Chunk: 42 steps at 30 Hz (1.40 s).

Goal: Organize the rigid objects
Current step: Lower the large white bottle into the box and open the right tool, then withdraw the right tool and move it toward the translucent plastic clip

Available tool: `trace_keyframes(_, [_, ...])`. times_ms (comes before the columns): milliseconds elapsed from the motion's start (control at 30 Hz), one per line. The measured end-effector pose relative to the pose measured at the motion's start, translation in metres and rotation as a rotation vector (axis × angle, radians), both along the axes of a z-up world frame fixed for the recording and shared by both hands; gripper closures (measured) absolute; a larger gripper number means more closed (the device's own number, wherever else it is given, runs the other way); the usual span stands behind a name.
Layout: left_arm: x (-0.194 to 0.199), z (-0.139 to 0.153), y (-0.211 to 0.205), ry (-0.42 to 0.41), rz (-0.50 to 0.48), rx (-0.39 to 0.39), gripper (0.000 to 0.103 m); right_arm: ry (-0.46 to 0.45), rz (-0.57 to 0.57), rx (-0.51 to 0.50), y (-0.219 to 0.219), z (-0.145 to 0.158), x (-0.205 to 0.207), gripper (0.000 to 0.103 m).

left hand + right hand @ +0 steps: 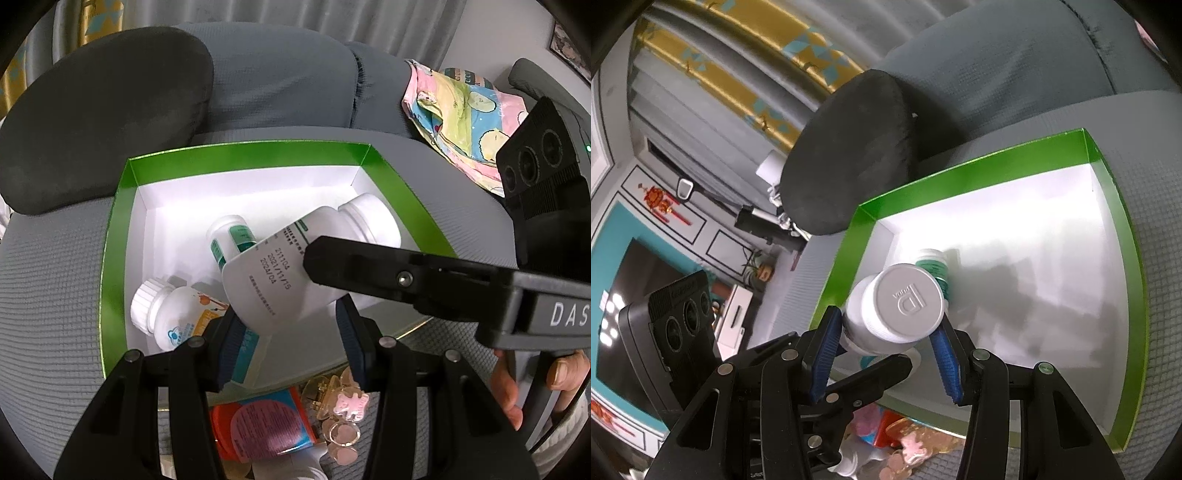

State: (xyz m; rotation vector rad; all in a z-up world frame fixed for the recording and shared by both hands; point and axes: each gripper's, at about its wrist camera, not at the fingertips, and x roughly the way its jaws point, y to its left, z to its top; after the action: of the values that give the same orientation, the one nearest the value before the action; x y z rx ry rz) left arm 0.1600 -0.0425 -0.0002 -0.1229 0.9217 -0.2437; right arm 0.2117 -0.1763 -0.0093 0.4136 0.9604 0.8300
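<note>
A green-walled box with a white floor (122, 206) (1108, 177) sits on a grey cushion. My right gripper (886, 332) is shut on a large white pill bottle (905, 306) (295, 266), held tilted over the box. A small green-labelled bottle (231, 240) (932, 267) lies under it. A white bottle with a colourful label (173, 314) and a teal-and-white carton (245, 350) lie in the box's near corner. My left gripper (288, 343) is open above the box's near edge, its fingers either side of the carton and empty.
A dark round cushion (99, 122) lies behind the box. A patterned pastel cloth (465, 122) lies at the back right. In front of the box are an orange-and-blue round tin (262, 424) and a clear hair clip with pink pieces (343, 406).
</note>
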Motion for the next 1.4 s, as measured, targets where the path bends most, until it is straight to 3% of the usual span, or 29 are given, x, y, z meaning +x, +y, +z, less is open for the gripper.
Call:
trace_keyframes(533, [0.009, -0.004, 0.000, 0.037, 0.020, 0.013, 0.053, 0.032, -0.065, -0.045, 0.002, -0.004, 0.005, 0.052])
trace_keyframes(633, [0.007, -0.002, 0.002, 0.033, 0.039, 0.035, 0.035, 0.033, -0.094, -0.062, -0.001, -0.004, 0.004, 0.051])
trace_keyframes(667, [0.007, -0.002, 0.003, 0.032, 0.049, 0.041, 0.024, 0.029, -0.105, -0.072, -0.003, -0.004, 0.003, 0.048])
trace_keyframes(933, [0.001, 0.003, 0.007, 0.040, 0.085, 0.060, 0.017, -0.046, -0.189, -0.152, -0.019, 0.014, -0.008, 0.034])
trace_keyframes(1000, [-0.003, 0.006, 0.008, 0.029, 0.094, 0.061, 0.003, -0.081, -0.214, -0.179, -0.024, 0.022, -0.014, 0.033])
trace_keyframes(1033, [-0.004, 0.008, 0.008, 0.023, 0.096, 0.060, 0.001, -0.093, -0.219, -0.185, -0.026, 0.025, -0.017, 0.033])
trace_keyframes(1400, [-0.042, 0.037, 0.006, -0.064, 0.107, 0.085, 0.001, -0.253, -0.265, -0.289, -0.046, 0.054, -0.080, 0.029])
